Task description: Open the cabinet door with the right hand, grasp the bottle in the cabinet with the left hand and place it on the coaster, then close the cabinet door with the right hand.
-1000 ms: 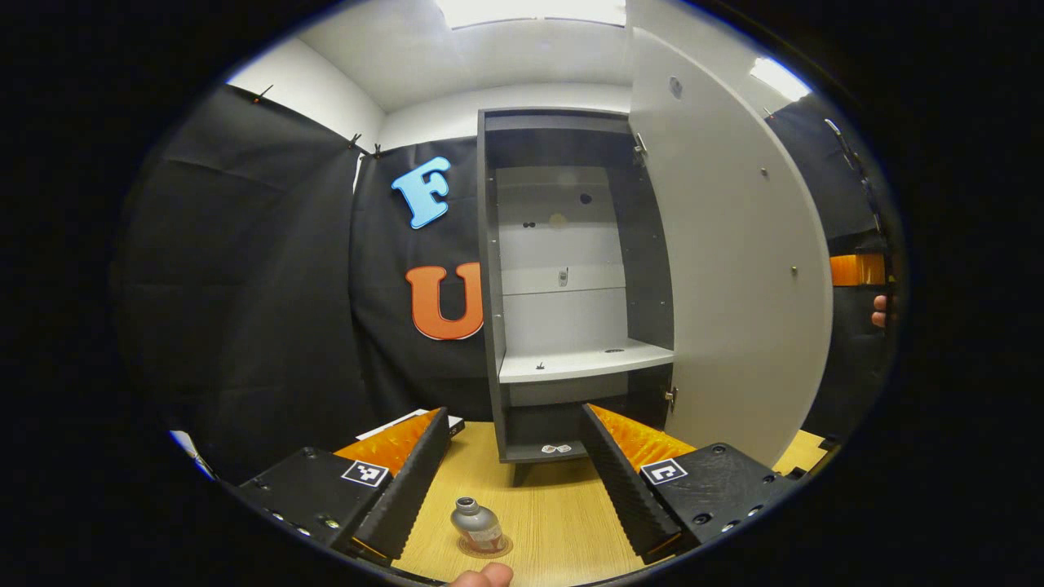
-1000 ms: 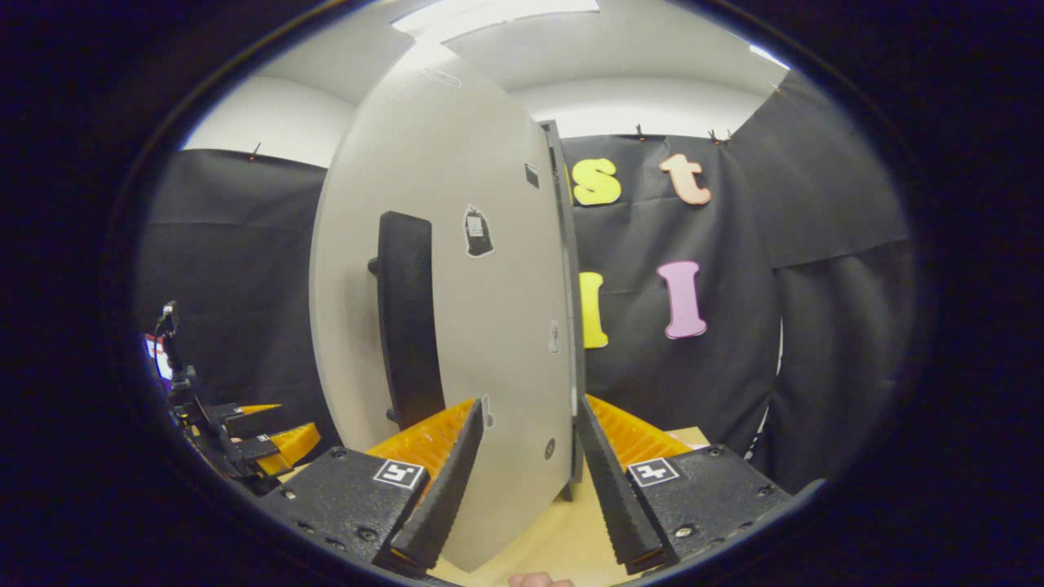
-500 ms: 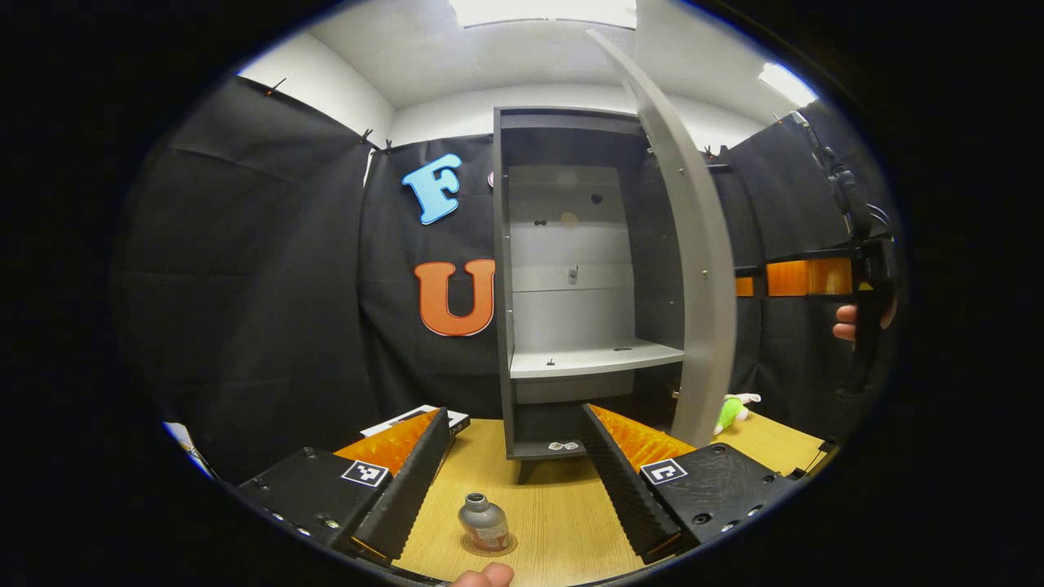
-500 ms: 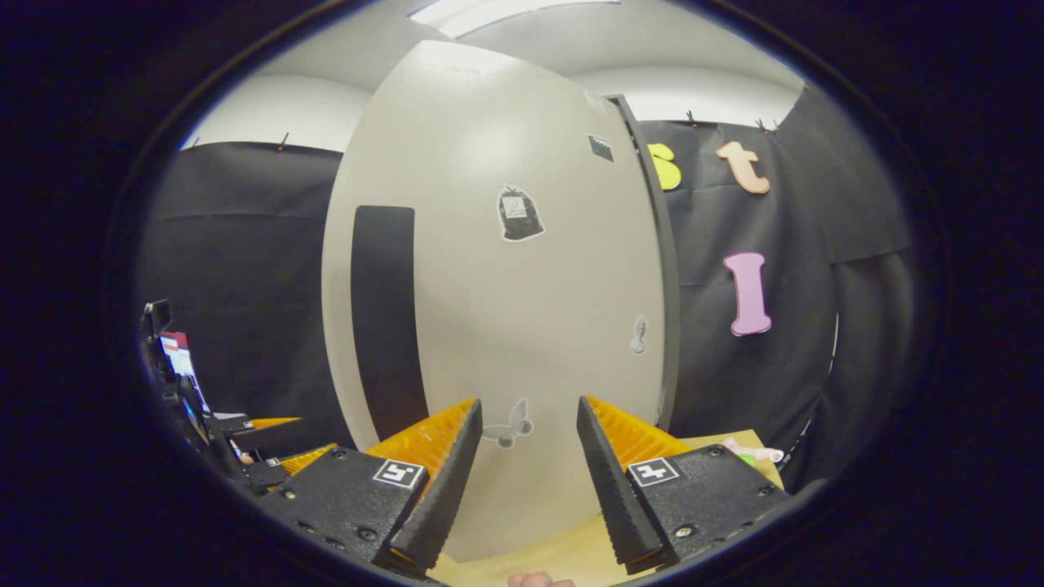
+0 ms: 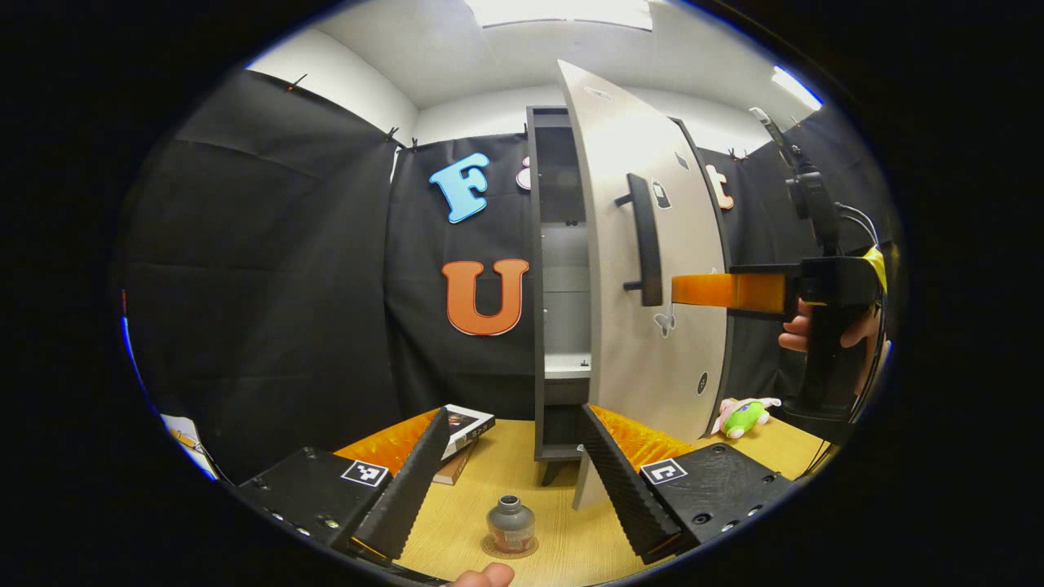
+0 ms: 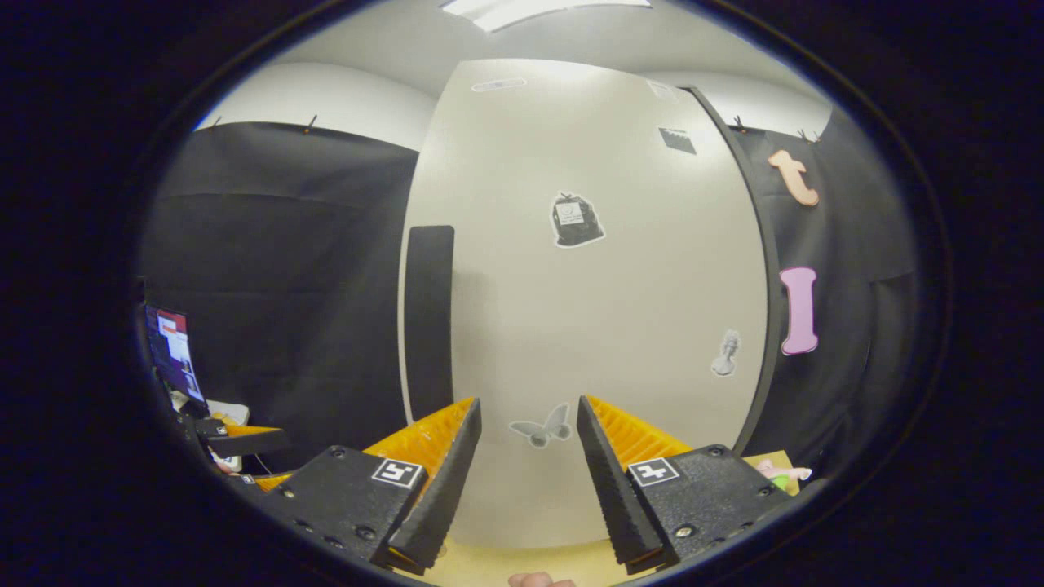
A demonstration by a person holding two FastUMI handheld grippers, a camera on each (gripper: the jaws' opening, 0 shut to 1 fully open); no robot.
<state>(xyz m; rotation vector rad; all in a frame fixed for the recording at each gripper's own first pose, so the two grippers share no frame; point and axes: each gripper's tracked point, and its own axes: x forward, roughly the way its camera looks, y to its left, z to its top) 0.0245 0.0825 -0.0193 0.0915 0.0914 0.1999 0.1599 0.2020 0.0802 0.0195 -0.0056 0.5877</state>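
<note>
The bottle (image 5: 510,524) is seen upright on the round coaster (image 5: 510,548) on the wooden desk (image 5: 555,522), in the left gripper view, low between the fingers of the left tongs (image 5: 507,456), which are spread apart and touch nothing. Behind the bottle stands the tall dark cabinet (image 5: 545,277) on the desk, with a pale shelf visible through the narrow gap that remains. The cabinet door (image 5: 652,342) is ajar, its pale outer face turned toward the camera, with a dark vertical handle (image 5: 647,240) and small stickers on it. To the left of the cabinet foot a book (image 5: 463,425) lies on the desk; to the right, a green plush toy (image 5: 744,413) lies on the desk.

In the right gripper view, the door (image 6: 587,310) faces the camera, and the right tongs (image 6: 528,456) are spread wide in front of its lower part, pinching nothing. In the left gripper view these right tongs (image 5: 683,289) are seen held by a hand (image 5: 824,330), fingers reaching to the door face just beside the handle; contact cannot be told.
</note>
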